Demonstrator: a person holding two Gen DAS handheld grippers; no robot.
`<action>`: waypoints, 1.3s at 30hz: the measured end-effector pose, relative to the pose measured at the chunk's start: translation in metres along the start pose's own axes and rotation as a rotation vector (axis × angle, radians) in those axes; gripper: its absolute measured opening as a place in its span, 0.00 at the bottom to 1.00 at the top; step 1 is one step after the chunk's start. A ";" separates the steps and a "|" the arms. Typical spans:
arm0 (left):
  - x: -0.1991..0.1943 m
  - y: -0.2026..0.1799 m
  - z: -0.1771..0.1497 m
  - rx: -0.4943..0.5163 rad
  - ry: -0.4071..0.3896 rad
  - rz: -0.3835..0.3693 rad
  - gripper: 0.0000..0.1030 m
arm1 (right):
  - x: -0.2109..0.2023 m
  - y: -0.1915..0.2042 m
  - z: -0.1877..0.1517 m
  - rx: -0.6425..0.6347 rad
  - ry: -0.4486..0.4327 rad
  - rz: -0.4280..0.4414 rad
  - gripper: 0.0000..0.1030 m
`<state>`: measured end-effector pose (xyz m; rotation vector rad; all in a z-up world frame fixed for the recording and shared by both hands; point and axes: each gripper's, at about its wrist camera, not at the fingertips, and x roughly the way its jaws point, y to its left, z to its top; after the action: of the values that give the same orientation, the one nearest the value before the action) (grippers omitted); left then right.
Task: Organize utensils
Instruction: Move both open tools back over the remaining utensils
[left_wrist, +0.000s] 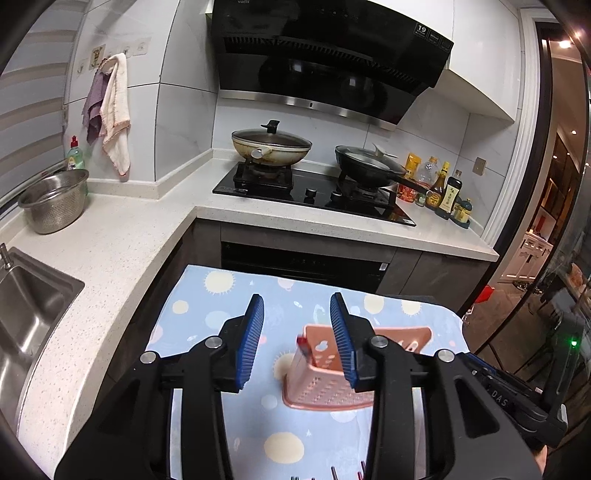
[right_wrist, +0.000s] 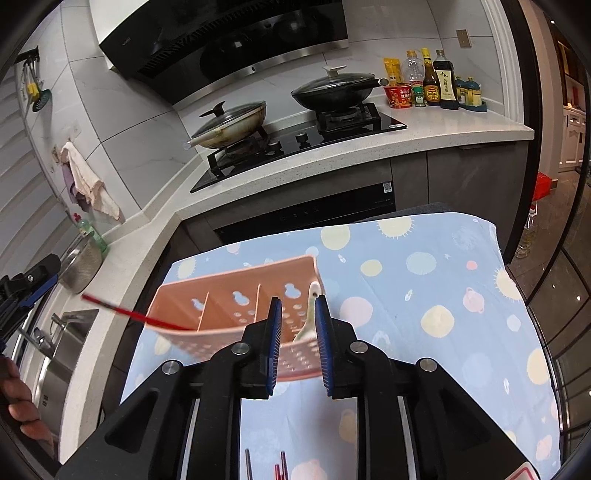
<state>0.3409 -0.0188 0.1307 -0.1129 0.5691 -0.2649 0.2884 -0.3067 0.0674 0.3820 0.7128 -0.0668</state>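
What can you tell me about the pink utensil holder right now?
The pink utensil holder is a perforated plastic caddy split by dividers into compartments, with gourd-shaped cutouts in its back wall. It stands on the blue patterned cloth. A red chopstick leans out of its left compartment, and a white spoon stands in the right one, between the right gripper fingers.

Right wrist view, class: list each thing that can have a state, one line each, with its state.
Pink plastic perforated utensil caddy: upright on the cloth, partly filled.
Red chopstick: leaning out of the caddy's left compartment.
White ceramic spoon: standing in the right compartment.
Right hand-held gripper: open, astride the spoon.
Left hand-held gripper: open, empty.
Beige wok: lidded.
Black pan: lidded.
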 end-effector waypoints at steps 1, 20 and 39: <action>-0.005 0.001 -0.002 -0.001 0.000 0.000 0.35 | -0.006 0.001 -0.003 -0.001 0.000 0.001 0.23; -0.088 0.026 -0.177 -0.043 0.235 0.032 0.35 | -0.096 -0.003 -0.193 -0.051 0.205 -0.041 0.25; -0.105 0.024 -0.303 -0.012 0.433 0.050 0.35 | -0.090 -0.003 -0.278 -0.120 0.329 -0.048 0.25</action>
<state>0.0959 0.0235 -0.0728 -0.0518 1.0024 -0.2379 0.0464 -0.2144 -0.0670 0.2629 1.0463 -0.0056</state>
